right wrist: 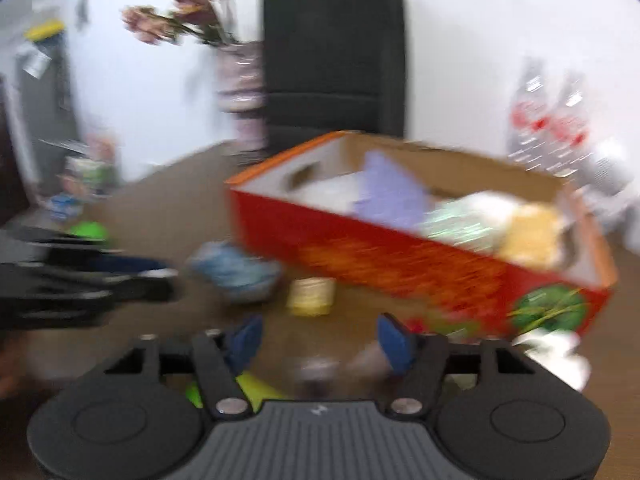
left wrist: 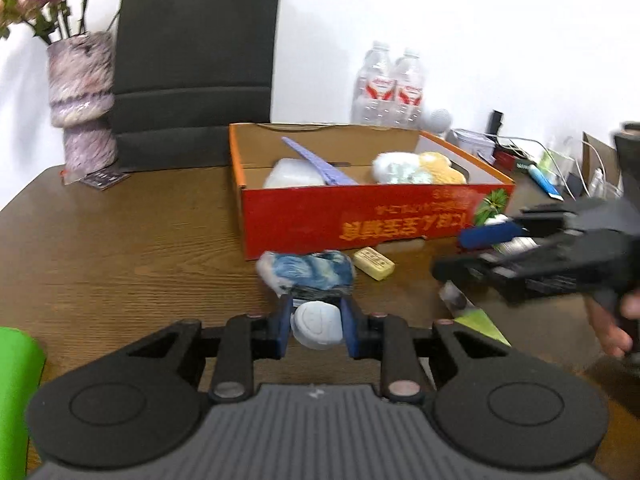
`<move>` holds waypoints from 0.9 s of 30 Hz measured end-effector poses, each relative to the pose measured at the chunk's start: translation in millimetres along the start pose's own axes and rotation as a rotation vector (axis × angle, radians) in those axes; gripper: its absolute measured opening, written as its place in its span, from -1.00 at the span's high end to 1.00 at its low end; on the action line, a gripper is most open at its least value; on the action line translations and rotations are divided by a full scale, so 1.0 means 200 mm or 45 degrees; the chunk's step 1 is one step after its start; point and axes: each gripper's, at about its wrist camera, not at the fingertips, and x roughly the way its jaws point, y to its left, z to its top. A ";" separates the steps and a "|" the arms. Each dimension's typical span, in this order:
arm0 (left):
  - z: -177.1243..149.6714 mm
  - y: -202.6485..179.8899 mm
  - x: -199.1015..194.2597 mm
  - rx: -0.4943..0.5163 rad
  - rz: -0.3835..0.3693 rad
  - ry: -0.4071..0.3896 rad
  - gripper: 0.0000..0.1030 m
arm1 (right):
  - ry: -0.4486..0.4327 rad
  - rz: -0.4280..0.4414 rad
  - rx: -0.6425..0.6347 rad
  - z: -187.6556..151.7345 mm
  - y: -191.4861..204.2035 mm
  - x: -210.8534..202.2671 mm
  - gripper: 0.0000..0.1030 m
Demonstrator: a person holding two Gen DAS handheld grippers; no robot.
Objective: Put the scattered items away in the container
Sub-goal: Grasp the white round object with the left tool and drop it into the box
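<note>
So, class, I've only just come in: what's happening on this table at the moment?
A person is tidying loose items into the red cardboard box, using a handheld gripper in each hand. The left gripper is closed on a small white object. The right gripper is open and holds nothing. A blue-and-white bundle and a yellow block lie on the table in front of the box, which already holds soft items.

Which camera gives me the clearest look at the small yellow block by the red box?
The left wrist view: the yellow block is sharp on the table beside the red box. The right wrist view shows it only as a motion-blurred patch.
</note>
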 end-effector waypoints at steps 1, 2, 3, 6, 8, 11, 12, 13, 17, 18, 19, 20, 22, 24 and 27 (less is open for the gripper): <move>-0.01 0.00 0.00 0.001 0.003 0.003 0.48 | 0.024 -0.033 0.006 -0.01 -0.01 0.03 0.21; -0.01 0.00 0.01 -0.002 0.009 0.007 0.48 | 0.037 -0.048 0.017 -0.02 -0.02 0.04 0.28; -0.01 0.00 0.01 -0.006 0.016 0.014 0.48 | 0.032 -0.055 0.013 -0.02 -0.02 0.04 0.29; -0.02 0.00 0.03 -0.007 0.022 0.028 0.47 | -0.024 0.004 -0.036 -0.05 0.04 0.00 0.38; -0.03 0.00 0.02 0.006 0.025 0.022 0.47 | -0.025 0.010 -0.033 -0.06 0.06 0.00 0.65; -0.03 -0.01 0.01 0.009 0.027 0.012 0.47 | -0.012 0.018 -0.013 -0.09 0.05 -0.06 0.69; -0.03 -0.01 0.01 0.011 0.029 0.014 0.47 | -0.008 0.035 0.004 -0.10 0.05 -0.08 0.69; -0.03 -0.01 0.01 0.015 0.031 0.017 0.47 | 0.013 0.041 0.023 -0.11 0.05 -0.08 0.69; -0.04 -0.02 0.01 0.015 0.042 0.021 0.47 | 0.055 0.001 0.033 -0.17 0.08 -0.09 0.62; -0.04 -0.03 -0.01 0.011 0.056 0.013 0.47 | 0.050 0.019 0.041 -0.19 0.08 -0.11 0.63; -0.04 -0.04 -0.03 0.007 0.070 0.000 0.47 | 0.031 0.025 0.057 -0.19 0.08 -0.14 0.63; -0.04 -0.05 -0.06 0.000 0.080 -0.016 0.47 | 0.008 0.017 0.077 -0.19 0.08 -0.18 0.62; -0.05 -0.07 -0.13 -0.018 0.081 -0.053 0.47 | -0.034 0.009 0.118 -0.20 0.05 -0.27 0.61; -0.07 -0.09 -0.19 -0.040 0.058 -0.071 0.47 | -0.040 0.034 0.157 -0.24 0.02 -0.33 0.46; -0.11 -0.14 -0.21 -0.067 0.032 -0.058 0.47 | 0.024 0.024 0.168 -0.29 0.04 -0.28 0.44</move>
